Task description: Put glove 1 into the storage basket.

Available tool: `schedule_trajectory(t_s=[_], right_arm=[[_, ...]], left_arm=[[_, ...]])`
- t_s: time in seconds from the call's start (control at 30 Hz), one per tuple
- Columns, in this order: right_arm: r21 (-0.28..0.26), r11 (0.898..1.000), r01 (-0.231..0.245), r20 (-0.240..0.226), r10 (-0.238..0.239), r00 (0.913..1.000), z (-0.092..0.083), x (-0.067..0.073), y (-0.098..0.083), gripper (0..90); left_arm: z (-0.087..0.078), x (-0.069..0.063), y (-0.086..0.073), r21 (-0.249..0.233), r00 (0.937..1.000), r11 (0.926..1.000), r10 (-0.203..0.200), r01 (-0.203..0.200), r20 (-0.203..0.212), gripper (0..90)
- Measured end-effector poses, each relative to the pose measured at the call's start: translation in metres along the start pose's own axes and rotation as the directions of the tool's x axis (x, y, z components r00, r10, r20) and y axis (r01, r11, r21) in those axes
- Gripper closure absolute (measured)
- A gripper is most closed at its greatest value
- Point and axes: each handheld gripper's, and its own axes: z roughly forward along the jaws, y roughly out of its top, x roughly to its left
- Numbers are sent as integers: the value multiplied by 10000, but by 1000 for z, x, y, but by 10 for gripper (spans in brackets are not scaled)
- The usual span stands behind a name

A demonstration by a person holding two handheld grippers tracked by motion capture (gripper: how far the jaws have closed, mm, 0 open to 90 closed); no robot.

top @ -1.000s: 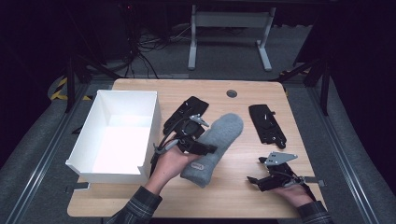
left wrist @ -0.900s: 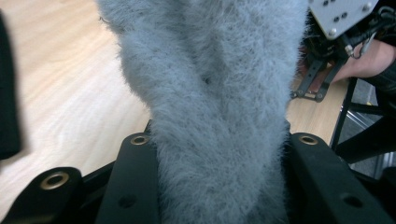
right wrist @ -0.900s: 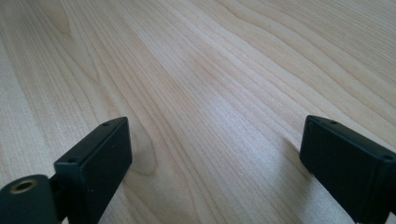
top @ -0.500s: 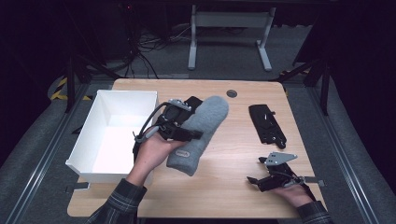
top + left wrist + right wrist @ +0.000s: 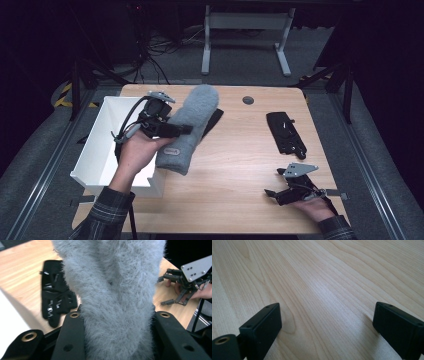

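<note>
The left gripper (image 5: 175,131) is clamped on a grey fuzzy mitten (image 5: 189,127), both jaws pressing into its pile near the cuff end. In the high view the mitten is lifted off the wooden table (image 5: 235,165) and held slanted, its rounded tip pointing toward the far edge and its cuff, which carries a small label, hanging low just beside the right wall of the white box (image 5: 107,125). The box sits on the left part of the table, open at the top, and the person's left hand (image 5: 134,152) is above its near right corner. In the left gripper view the mitten (image 5: 112,297) runs up between the two black jaws and covers most of the frame; a black glove (image 5: 56,296) lies flat on the table to the left behind it. A second black glove (image 5: 285,132) lies on the right half of the table, well apart from the mitten, with a small dark round inset (image 5: 248,100) in the tabletop farther back. The right gripper (image 5: 280,192) rests low at the near right corner of the table in the person's right hand (image 5: 315,207); in the right gripper view its jaws stand wide apart with bare wood (image 5: 324,290) between them, holding nothing.
</note>
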Motion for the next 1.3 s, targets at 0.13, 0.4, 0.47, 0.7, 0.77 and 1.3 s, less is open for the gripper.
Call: schedule_trajectory(t_s=[0.13, 0.4, 0.47, 0.7, 0.77, 1.3], right_arm=[[-1, 10000, 0, 3, 0, 10000, 0, 0, 0, 86], [5, 10000, 2, 15, -2, 10000, 0, 0, 0, 83], [5, 10000, 3, 21, -3, 10000, 0, 0, 0, 83], [7, 10000, -4, 24, 4, 10000, 0, 0, 0, 82], [6, 10000, -4, 24, 4, 10000, 0, 0, 0, 82], [7, 10000, -3, 25, 3, 10000, 0, 0, 0, 82]], left_arm=[[-16, 9, -2, -91, 9991, 9998, -200, 196, -380, 616], [-46, 30, -14, -318, 9930, 9972, -699, 672, -948, 616], [-51, 35, -18, -354, 9907, 9963, -813, 779, -1090, 617], [-66, 63, -40, -396, 9756, 9883, -1519, 1475, -1582, 617], [-66, 70, -46, -367, 9715, 9855, -1697, 1659, -1655, 617], [-24, 114, -92, 554, 9444, 9632, -2453, 2630, -2190, 616]])
